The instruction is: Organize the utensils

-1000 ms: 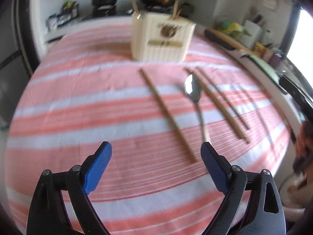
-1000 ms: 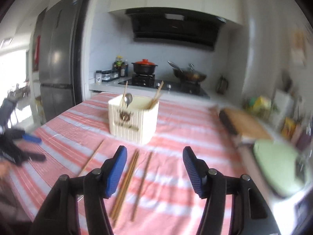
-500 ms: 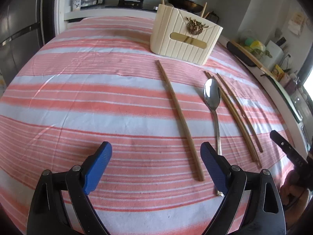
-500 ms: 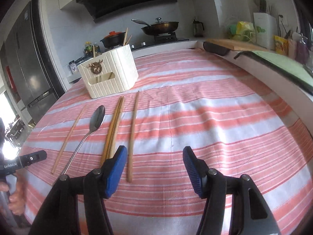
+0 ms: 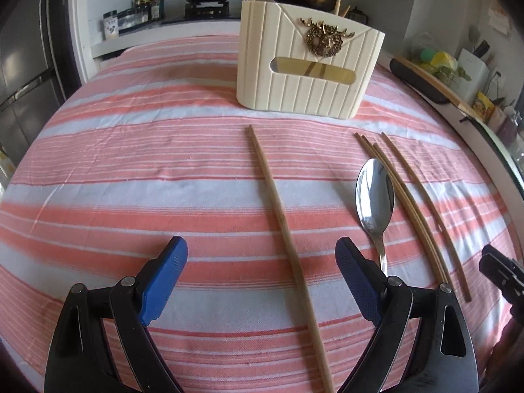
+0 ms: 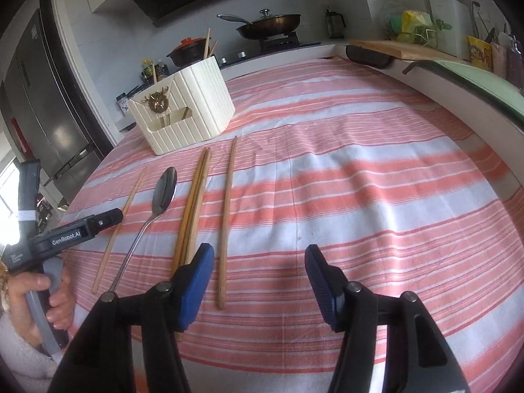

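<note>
Both grippers have dropped nearer the cloth, left gripper jaws wide astride a chopstick, right gripper jaws wide, empty.

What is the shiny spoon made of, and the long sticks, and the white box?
The spoon looks like polished metal; its bowl mirrors the room. The chopsticks look like bare wood or bamboo: matte and tan. The holder seems to be cream plastic, smooth and ribbed, though it could be ceramic.

Steel spoon flat among four wooden chopsticks; cream holder upright beyond.
</note>
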### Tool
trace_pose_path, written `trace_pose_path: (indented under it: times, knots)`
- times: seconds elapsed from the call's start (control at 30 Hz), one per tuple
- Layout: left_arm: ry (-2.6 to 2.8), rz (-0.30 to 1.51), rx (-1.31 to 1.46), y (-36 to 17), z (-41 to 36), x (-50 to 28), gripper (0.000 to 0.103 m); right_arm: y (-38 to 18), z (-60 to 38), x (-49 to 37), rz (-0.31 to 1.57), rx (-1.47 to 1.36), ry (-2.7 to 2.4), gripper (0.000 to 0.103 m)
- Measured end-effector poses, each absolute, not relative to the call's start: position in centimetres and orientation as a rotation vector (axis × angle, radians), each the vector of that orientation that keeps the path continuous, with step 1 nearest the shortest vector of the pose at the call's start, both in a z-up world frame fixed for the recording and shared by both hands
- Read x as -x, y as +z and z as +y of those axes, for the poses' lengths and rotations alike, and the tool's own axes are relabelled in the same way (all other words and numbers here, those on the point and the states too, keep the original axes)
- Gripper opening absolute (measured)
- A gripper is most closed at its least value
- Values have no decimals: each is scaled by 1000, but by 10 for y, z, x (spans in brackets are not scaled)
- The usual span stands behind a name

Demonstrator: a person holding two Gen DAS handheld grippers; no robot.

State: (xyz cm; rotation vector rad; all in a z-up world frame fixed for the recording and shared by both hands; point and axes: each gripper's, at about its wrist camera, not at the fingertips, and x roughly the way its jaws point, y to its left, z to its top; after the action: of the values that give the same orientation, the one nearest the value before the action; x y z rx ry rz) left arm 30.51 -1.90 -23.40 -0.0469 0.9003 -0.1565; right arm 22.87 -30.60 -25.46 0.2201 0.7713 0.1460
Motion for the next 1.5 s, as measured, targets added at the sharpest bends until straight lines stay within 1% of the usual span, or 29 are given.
trace_pose_path:
  times: [0.17,0.27,0.37,0.53,0.67,0.7,0.73,0.77,0.83,0.87,0.93,1.0,1.03,1.07,1.1,1.13,1.2,1.27,1.4,1.47,1.5]
  knots:
    - [-125,914,14,-236,-22,-305,93,-253,-284,-249,773,-108,183,59]
    - [-106,926,-39,-238,-29,-306,95,-265,-276,-256,842,-102,198,58]
    - [-101,931,-40,-238,-29,-307,96,-264,-269,-254,838,-57,182,58]
    - [-91,944,-42,-239,-27,-310,102,-264,-268,-255,841,-54,180,58]
    - [-81,946,-47,-239,-23,-317,101,-264,-266,-254,842,-36,172,58]
    - [-77,941,-46,-239,-21,-317,96,-264,-267,-254,842,-37,172,58]
    - [-71,933,-47,-238,-20,-315,87,-264,-267,-254,842,-40,173,58]
    - [-69,920,-50,-236,-19,-313,81,-264,-267,-254,841,-45,176,58]
    - [-84,901,-58,-232,-19,-308,51,-264,-268,-253,840,-52,179,58]
    - [-97,897,-63,-231,-21,-305,42,-264,-268,-253,839,-55,180,58]
    - [-115,890,-99,-230,-30,-300,8,-263,-267,-253,842,-39,163,57]
    - [-106,882,-150,-230,-37,-296,6,-262,-262,-256,861,11,116,36]
    - [-105,884,-152,-229,-37,-294,6,-261,-260,-260,878,31,116,34]
    - [-105,889,-141,-229,-34,-294,5,-260,-256,-265,895,38,127,28]
    - [-102,896,-129,-229,-30,-294,5,-260,-253,-269,914,40,144,20]
    - [-91,907,-112,-228,-23,-294,5,-259,-250,-272,925,55,158,19]
    - [-71,918,-93,-227,-9,-294,5,-260,-242,-275,924,132,159,6]
    - [-43,926,-72,-228,12,-290,5,-259,-244,-274,923,154,111,5]
    - [-24,925,-12,-228,45,-281,6,-255,-275,-261,929,108,-74,6]
    - [-56,928,37,-229,53,-279,8,-254,-285,-254,922,64,-84,7]
    - [-71,930,51,-229,54,-280,11,-254,-288,-251,906,36,-67,8]
